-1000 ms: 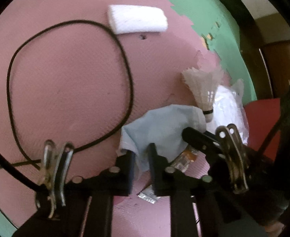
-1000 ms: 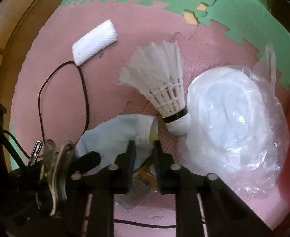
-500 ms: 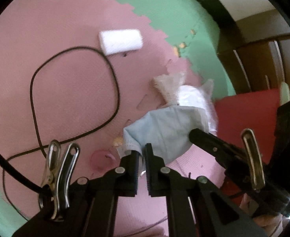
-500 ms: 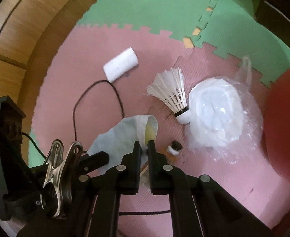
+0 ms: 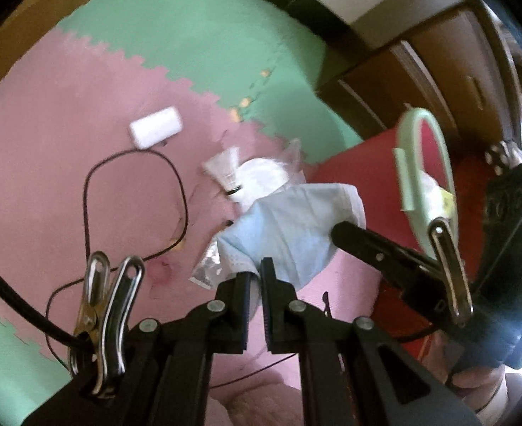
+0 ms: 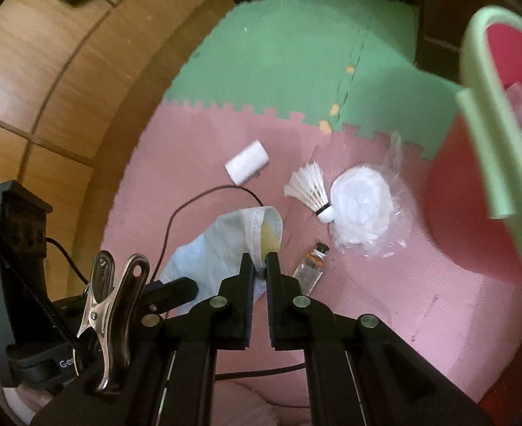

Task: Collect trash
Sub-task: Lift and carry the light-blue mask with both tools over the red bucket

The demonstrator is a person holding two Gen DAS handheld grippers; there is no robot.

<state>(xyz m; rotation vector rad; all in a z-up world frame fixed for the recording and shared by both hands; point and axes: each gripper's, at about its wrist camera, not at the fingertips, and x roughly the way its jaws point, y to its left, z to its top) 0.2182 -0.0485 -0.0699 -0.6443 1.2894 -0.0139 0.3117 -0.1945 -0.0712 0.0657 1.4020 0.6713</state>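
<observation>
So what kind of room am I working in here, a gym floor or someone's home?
Most likely a home, perhaps a play corner: interlocking pink and green foam floor mats laid over wood flooring, a wooden cabinet by the wall, and a red bin with a pale green rim beside scattered litter.

The pale blue cloth [image 5: 289,227] hides part of the plastic bag [image 5: 264,177] behind it; beside the cloth, the red bin [image 6: 502,106] is cut by the right edge, its contents blurred
</observation>
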